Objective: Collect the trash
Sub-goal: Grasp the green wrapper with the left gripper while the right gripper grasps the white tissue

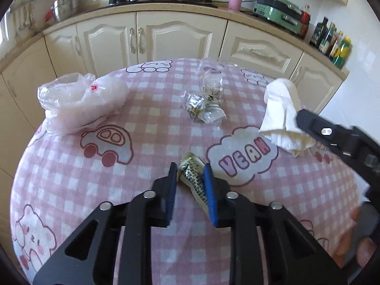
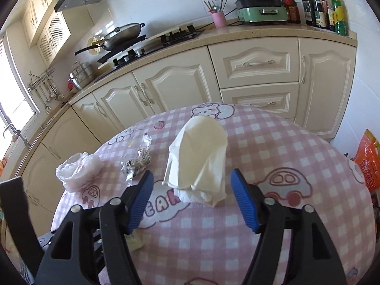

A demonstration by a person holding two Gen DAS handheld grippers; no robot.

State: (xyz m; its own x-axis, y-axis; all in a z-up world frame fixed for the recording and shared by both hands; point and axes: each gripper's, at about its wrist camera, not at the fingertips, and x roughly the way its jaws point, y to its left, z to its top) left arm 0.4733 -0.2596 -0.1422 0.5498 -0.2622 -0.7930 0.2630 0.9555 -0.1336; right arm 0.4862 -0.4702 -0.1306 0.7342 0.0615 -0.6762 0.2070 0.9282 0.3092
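The left gripper (image 1: 190,173) is down low over the pink checked tabletop (image 1: 147,142), and its blue fingers (image 1: 209,190) are clenched on a small crumpled printed wrapper (image 1: 193,178); the pads press it from both sides, the wrapper's far end poking out past the tips. Over on the right, the right gripper (image 2: 192,190) hangs with its fingers (image 2: 242,197) released and spread wide, one on each side of the near end of a crumpled white tissue (image 2: 199,163), neither pad touching it. The tissue lies on the tabletop, right of centre, its near end over the cloud print with the letters.

Further out, at the middle of the tabletop, sits a clear crinkled wrapper with dark scraps inside (image 1: 206,104), well apart from both grippers. Far left lies a bunched clear plastic bag (image 1: 80,102), also on the cloth. Behind the tabletop runs a line of cream cabinets (image 1: 166,38), with a pink utensil cup (image 1: 235,1) and a green appliance (image 1: 277,9) up on the counter.
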